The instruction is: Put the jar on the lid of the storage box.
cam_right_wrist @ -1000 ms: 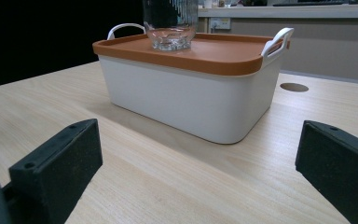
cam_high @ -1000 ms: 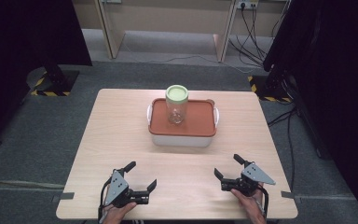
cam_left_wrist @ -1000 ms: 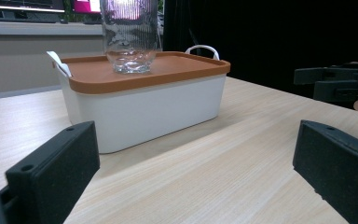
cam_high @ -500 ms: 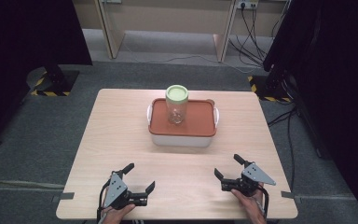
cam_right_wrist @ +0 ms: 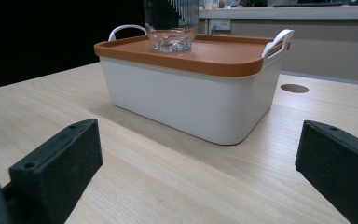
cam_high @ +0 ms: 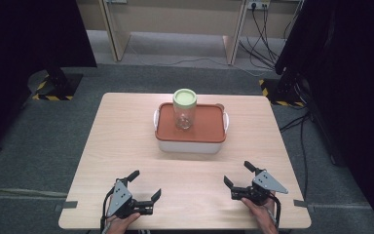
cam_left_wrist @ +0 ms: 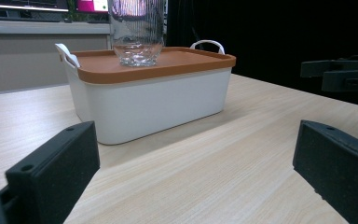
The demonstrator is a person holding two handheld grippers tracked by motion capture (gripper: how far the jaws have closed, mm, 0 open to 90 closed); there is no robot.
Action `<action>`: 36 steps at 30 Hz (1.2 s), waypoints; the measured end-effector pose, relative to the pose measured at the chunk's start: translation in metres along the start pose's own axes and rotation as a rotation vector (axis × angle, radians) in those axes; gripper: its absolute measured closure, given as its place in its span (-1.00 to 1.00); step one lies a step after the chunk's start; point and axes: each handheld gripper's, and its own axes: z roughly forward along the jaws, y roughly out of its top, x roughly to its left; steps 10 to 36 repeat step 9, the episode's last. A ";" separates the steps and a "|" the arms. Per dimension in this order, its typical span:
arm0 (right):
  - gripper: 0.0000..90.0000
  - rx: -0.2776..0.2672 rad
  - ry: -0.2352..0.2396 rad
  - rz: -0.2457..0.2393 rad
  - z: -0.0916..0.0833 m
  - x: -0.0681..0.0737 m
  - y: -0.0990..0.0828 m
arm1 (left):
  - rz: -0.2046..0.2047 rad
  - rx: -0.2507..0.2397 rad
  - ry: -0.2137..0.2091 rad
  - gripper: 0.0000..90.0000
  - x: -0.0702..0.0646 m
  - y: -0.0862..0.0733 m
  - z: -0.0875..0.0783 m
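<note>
A glass jar point(cam_high: 184, 112) with a pale green lid point(cam_high: 184, 97) stands upright on the orange lid point(cam_high: 204, 127) of a white storage box point(cam_high: 190, 145), which sits on the far half of the wooden counter point(cam_high: 121, 136), roughly midway between its left and right edges. The jar rests toward the back of the orange lid, a little left of its middle. The box has a white handle point(cam_high: 226, 120) at each short end.

The left gripper point(cam_high: 143, 190) lies low over the near left part of the counter, held by a hand point(cam_high: 121, 225) that comes in from the bottom edge. Its fingers point(cam_left_wrist: 56, 168) are spread wide with nothing between them. In the left gripper view, bare counter runs between them up to the box, and the ribbed base of the jar point(cam_left_wrist: 135, 32) shows on top.

The right gripper point(cam_high: 239, 174) lies over the near right part of the counter, well apart from the left one and from the box. Its fingers point(cam_right_wrist: 58, 163) are likewise wide apart and hold nothing. A grey three-cornered plate point(cam_high: 269, 182) sits on top of it. Whether either gripper touches the counter or hovers just above it is hard to tell. In the right gripper view a round hole point(cam_right_wrist: 294, 87) shows in the counter beyond the box.
</note>
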 end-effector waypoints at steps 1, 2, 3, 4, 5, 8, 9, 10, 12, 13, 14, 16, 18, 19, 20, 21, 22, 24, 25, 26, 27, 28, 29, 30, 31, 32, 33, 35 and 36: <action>-0.98 0.000 0.000 -0.001 0.000 0.000 0.000 | -0.002 0.001 0.001 -1.00 0.000 0.000 0.000; -0.98 0.000 0.000 0.000 0.000 0.000 0.000 | -0.005 0.000 0.002 -1.00 0.001 0.000 0.000; -0.98 0.000 0.000 -0.001 0.000 0.000 0.000 | -0.005 0.000 0.002 -1.00 0.001 0.000 0.000; -0.98 -0.001 0.001 -0.001 0.000 0.000 0.000 | -0.005 0.000 0.002 -1.00 0.001 0.000 0.000; -0.98 -0.001 0.000 -0.001 0.000 0.000 0.000 | -0.005 -0.002 0.003 -1.00 0.001 0.000 0.000; -0.98 -0.002 0.001 -0.001 0.000 0.000 0.000 | -0.010 -0.003 0.005 -1.00 0.002 0.000 0.000; -0.98 -0.002 0.001 -0.001 0.000 0.000 0.000 | -0.009 -0.001 0.005 -1.00 0.002 0.000 0.000; -0.98 -0.002 0.001 -0.001 0.000 0.000 0.000 | -0.009 -0.001 0.005 -1.00 0.002 0.000 0.000; -0.98 -0.002 0.001 -0.001 0.000 0.000 0.000 | -0.009 -0.001 0.005 -1.00 0.002 0.000 0.000; -0.98 -0.002 0.001 -0.001 0.000 0.000 0.000 | -0.009 -0.001 0.005 -1.00 0.002 0.000 0.000; -0.98 -0.002 0.001 -0.001 0.000 0.000 0.000 | -0.009 -0.001 0.005 -1.00 0.002 0.000 0.000; -0.98 -0.002 0.001 -0.001 0.000 0.000 0.000 | -0.009 -0.001 0.005 -1.00 0.002 0.000 0.000; -0.98 -0.002 0.001 -0.001 0.000 0.000 0.000 | -0.009 -0.001 0.005 -1.00 0.002 0.000 0.000; -0.98 -0.002 0.001 -0.001 0.000 0.000 0.000 | -0.009 -0.001 0.005 -1.00 0.002 0.000 0.000; -0.98 -0.002 0.001 -0.001 0.000 0.000 0.000 | -0.009 -0.001 0.005 -1.00 0.002 0.000 0.000; -0.98 -0.002 0.001 -0.001 0.000 0.000 0.000 | -0.009 -0.001 0.005 -1.00 0.002 0.000 0.000; -0.98 -0.002 0.001 -0.001 0.000 0.000 0.000 | -0.009 -0.001 0.005 -1.00 0.002 0.000 0.000; -0.98 -0.002 0.001 -0.001 0.000 0.000 0.000 | -0.009 -0.001 0.005 -1.00 0.002 0.000 0.000; -0.98 -0.002 0.001 -0.001 0.000 0.000 0.000 | -0.009 -0.001 0.005 -1.00 0.002 0.000 0.000; -0.98 -0.002 0.001 -0.001 0.000 0.000 0.000 | -0.009 -0.001 0.005 -1.00 0.002 0.000 0.000; -0.98 -0.002 0.001 -0.001 0.000 0.000 0.000 | -0.009 -0.001 0.005 -1.00 0.002 0.000 0.000; -0.98 -0.002 0.001 -0.001 0.000 0.000 0.000 | -0.009 -0.001 0.005 -1.00 0.002 0.000 0.000; -0.98 -0.002 0.001 -0.001 0.000 0.000 0.000 | -0.009 -0.001 0.005 -1.00 0.002 0.000 0.000; -0.98 -0.002 0.001 -0.001 0.000 0.000 0.000 | -0.009 -0.001 0.005 -1.00 0.002 0.000 0.000; -0.98 -0.002 0.001 -0.001 0.000 0.000 0.000 | -0.009 -0.001 0.005 -1.00 0.002 0.000 0.000; -0.98 -0.002 0.001 -0.001 0.000 0.000 0.000 | -0.009 -0.001 0.005 -1.00 0.002 0.000 0.000; -0.98 -0.002 0.001 -0.001 0.000 0.000 0.000 | -0.009 -0.001 0.005 -1.00 0.002 0.000 0.000; -0.98 -0.002 0.001 -0.001 0.000 0.000 0.000 | -0.009 -0.001 0.005 -1.00 0.002 0.000 0.000; -0.98 -0.002 0.001 -0.001 0.000 0.000 0.000 | -0.009 -0.001 0.005 -1.00 0.002 0.000 0.000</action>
